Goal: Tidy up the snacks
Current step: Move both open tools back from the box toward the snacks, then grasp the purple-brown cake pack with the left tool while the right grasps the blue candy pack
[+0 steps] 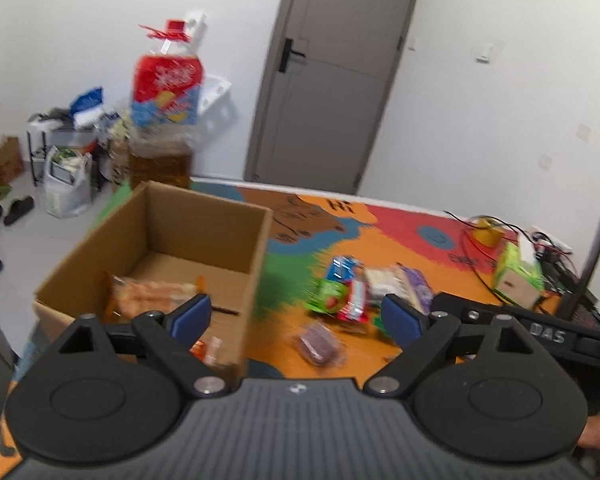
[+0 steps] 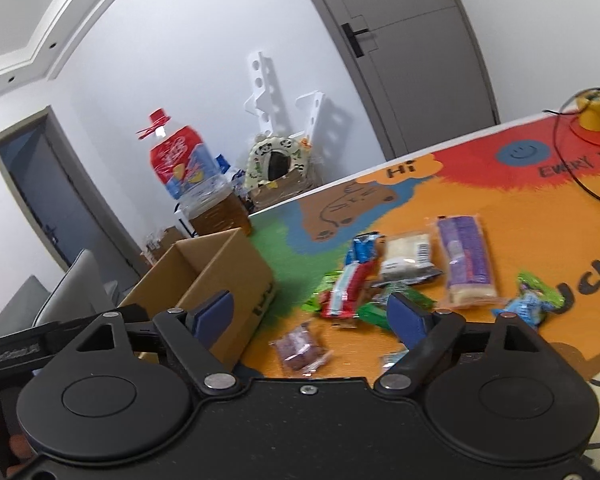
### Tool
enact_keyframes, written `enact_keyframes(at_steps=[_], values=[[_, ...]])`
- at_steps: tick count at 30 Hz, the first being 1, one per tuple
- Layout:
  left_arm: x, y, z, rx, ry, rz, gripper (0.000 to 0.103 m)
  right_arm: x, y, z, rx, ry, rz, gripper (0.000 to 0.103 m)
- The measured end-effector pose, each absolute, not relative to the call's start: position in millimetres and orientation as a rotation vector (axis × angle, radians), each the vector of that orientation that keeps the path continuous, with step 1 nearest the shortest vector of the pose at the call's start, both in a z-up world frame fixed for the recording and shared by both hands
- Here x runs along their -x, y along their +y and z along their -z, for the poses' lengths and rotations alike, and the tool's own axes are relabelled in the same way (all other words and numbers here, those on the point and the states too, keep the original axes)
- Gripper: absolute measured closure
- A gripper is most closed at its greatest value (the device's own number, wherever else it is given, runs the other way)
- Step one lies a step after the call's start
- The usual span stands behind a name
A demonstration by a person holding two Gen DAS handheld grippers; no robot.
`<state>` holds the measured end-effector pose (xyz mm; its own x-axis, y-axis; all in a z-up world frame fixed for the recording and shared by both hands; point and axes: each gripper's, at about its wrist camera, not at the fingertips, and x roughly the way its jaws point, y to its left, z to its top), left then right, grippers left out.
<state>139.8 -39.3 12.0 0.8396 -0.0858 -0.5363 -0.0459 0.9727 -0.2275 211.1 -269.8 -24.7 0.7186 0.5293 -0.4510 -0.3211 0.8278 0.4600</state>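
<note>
A big oil jug (image 1: 162, 120) with a red cap is seen standing behind the open cardboard box (image 1: 188, 216), and tangled cables (image 1: 540, 248) are strewn at the counter's (image 2: 540, 216) far edge. The counter is covered by a bright cartoon mat. Glossy, crinkly snack packets (image 2: 388, 276) are scattered right of the box; one orange packet (image 1: 152, 294) is already lying inside it. The left tongs (image 1: 296, 314) are held wide and empty above the box's near corner. The right tongs (image 2: 312, 316) are spread wide too, nothing gripped, with a small purple packet (image 2: 300, 346) just below.
</note>
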Motion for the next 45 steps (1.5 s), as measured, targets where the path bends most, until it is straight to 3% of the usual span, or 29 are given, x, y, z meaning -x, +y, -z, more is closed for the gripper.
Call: enact_keyframes(at_steps=[18, 22, 40, 43, 45], values=[[-163, -84, 12, 0.24, 0.577, 0.014, 0.013, -227, -328, 63, -0.407, 0.632, -0.34, 0.024], [-174, -95, 24, 0.244, 0.596, 0.014, 0.014, -234, -341, 74, -0.427, 0.656, -0.305, 0.036], [-213, -106, 75, 0.199, 0.632, -0.07, 0.025, -264, -349, 104, -0.397, 0.685, -0.207, 0.039], [-217, -107, 80, 0.192, 0.644, -0.078, 0.026, -266, -347, 105, -0.382, 0.682, -0.201, 0.051], [-219, -108, 84, 0.181, 0.645, -0.09, 0.027, -265, -347, 106, -0.37, 0.682, -0.194, 0.065]])
